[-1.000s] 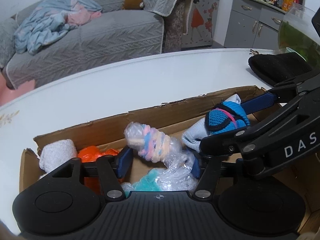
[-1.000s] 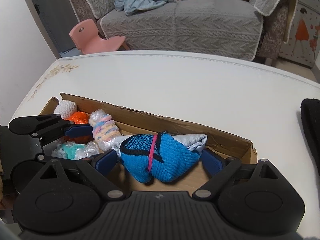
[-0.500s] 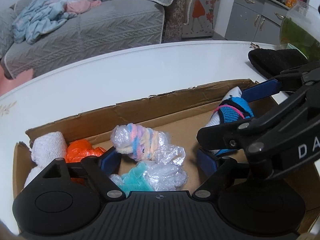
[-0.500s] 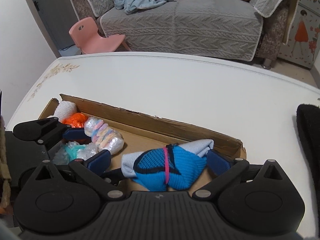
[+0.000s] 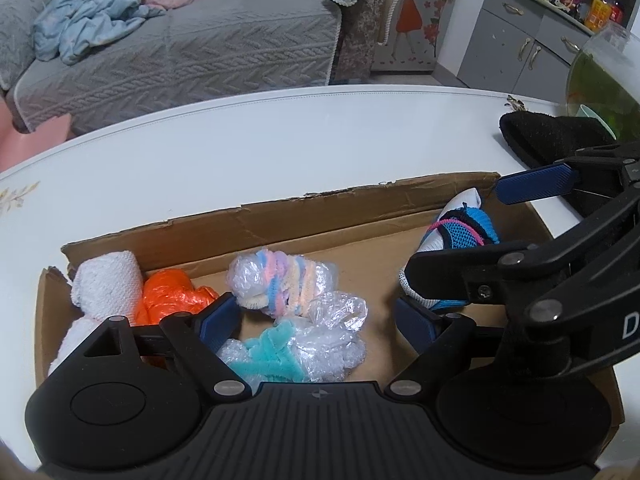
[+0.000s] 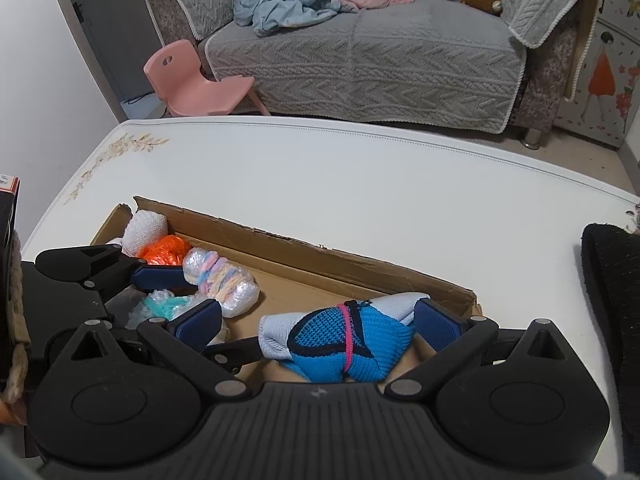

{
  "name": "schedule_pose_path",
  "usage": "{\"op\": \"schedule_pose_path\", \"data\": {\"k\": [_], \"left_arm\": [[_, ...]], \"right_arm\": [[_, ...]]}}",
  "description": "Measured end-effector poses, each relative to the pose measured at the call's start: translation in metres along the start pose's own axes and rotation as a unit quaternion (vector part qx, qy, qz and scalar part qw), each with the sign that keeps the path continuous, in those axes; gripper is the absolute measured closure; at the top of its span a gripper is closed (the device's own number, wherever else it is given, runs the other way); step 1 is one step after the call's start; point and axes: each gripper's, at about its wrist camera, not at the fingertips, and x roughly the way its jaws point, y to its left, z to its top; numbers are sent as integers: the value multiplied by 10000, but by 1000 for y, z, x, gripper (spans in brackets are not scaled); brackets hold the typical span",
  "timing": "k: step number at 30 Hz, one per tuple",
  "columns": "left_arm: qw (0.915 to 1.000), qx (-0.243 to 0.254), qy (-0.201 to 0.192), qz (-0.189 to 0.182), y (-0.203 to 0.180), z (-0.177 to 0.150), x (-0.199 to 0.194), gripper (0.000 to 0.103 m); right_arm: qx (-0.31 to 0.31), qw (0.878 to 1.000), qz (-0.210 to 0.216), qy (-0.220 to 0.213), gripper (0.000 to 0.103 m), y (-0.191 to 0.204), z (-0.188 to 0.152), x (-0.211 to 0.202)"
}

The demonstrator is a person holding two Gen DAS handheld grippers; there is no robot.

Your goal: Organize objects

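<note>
Altogether five bundles lie in one cardboard box (image 5: 360, 216), both grippers, left gripper (image 5: 316, 322) and right gripper (image 6: 320, 320), spread open, gripping nothing.

White bench (image 6: 360, 184) w/ cardboard box (image 6: 320, 258) near front edge; black cloth (image 6: 612, 280) at right.

We see a brown box (image 5: 360, 216) on a white tabletop (image 5: 280, 136) with a faint floral print at its edge. In the box lie a white towel (image 5: 106, 284), an orange bag (image 5: 172, 296), a pastel pink, blue and yellow roll (image 5: 280, 284) in clear film, a teal bundle (image 5: 276, 356) in clear film, and a bright blue knit (image 6: 352, 344) with black edging, a pink band and pale grey cloth. Our tongs (image 5: 320, 320) are black with navy pads (image 5: 218, 320). The sofa (image 6: 360, 60) is grey with a herringbone pattern; the chair (image 6: 192, 84) is pink.
</note>
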Motion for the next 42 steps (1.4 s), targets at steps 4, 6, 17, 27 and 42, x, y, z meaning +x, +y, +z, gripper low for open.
{"op": "schedule_pose_path", "data": {"k": [4,6,17,27,42], "left_arm": [[10000,57,-16,37,-3,1,-6,14],[9999,90,-50,68,-4,3,-10,14],[9987,175,-348,337,-7,5,-45,6],[9972,171,-581,442,-7,-4,-91,3],[9865,94,-1555,506,-22,-129,-183,1]], "right_arm": [[-34,10000,-24,7,1,4,0,-3],[-46,10000,-14,-26,1,5,0,-5],[-69,9997,-4,-217,1,10,1,-26],[-92,9991,1,-413,1,15,-5,-58],[-427,9916,298,-1187,1,35,-103,-130]]}}
